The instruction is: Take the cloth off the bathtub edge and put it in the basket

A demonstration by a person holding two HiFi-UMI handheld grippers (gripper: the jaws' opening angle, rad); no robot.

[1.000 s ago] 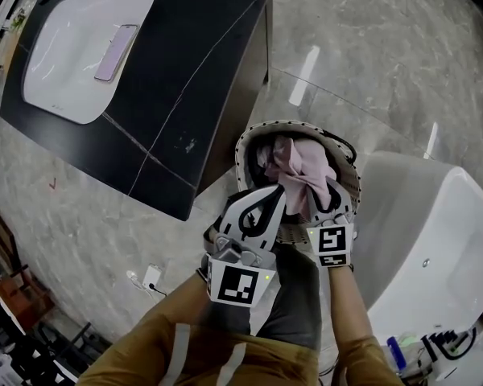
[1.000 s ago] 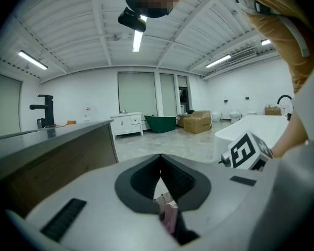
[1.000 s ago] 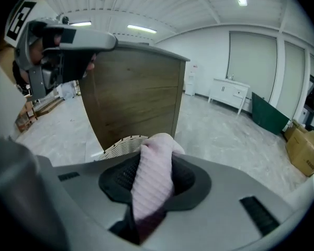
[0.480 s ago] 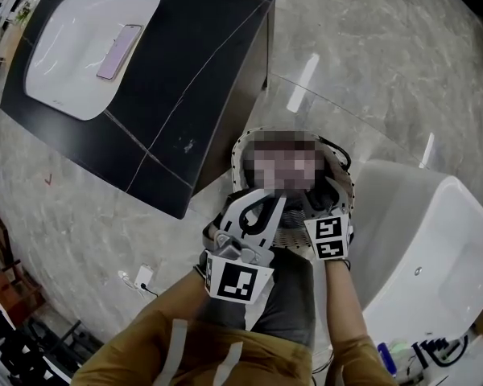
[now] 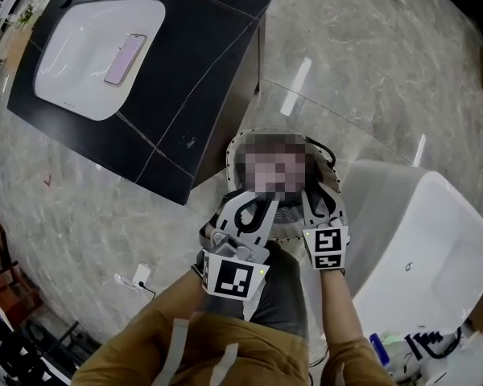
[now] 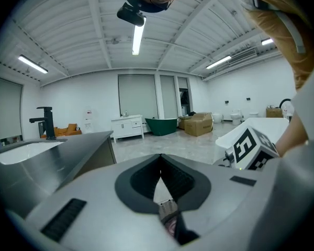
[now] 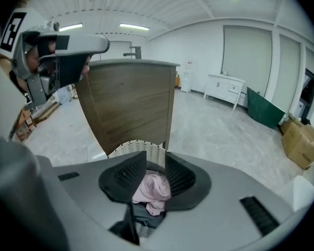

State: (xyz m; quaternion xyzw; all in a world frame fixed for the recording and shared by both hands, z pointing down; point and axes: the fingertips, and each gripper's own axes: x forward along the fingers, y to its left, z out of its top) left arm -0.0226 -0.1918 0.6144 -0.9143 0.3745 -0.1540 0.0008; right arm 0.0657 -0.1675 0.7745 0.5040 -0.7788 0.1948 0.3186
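Note:
The pink cloth [image 7: 152,188] lies crumpled in the white wicker basket [image 7: 133,148], on top of darker laundry. In the head view the basket [image 5: 233,155] stands on the floor between the dark vanity and the bathtub [image 5: 419,240], and a mosaic patch covers its contents. My right gripper [image 7: 154,159] hovers above the near rim [image 5: 318,187]. Its jaws have just been closing, and they stand apart with nothing pressed between them; the cloth shows through the gap below. My left gripper [image 5: 266,203] hangs beside it with its tips touching [image 6: 160,158], holding nothing.
A black vanity top [image 5: 185,79] holds a white sink [image 5: 80,63], with a phone [image 5: 125,47] lying in it. Its wooden side [image 7: 131,98] stands right behind the basket. Marbled grey floor [image 5: 370,71] surrounds everything. A cable and plug [image 5: 141,278] lie at the lower left.
A second ago the pink cloth hung from my right gripper over the basket. Now it lies loose inside. Both grippers have lifted and drawn back towards the near rim.

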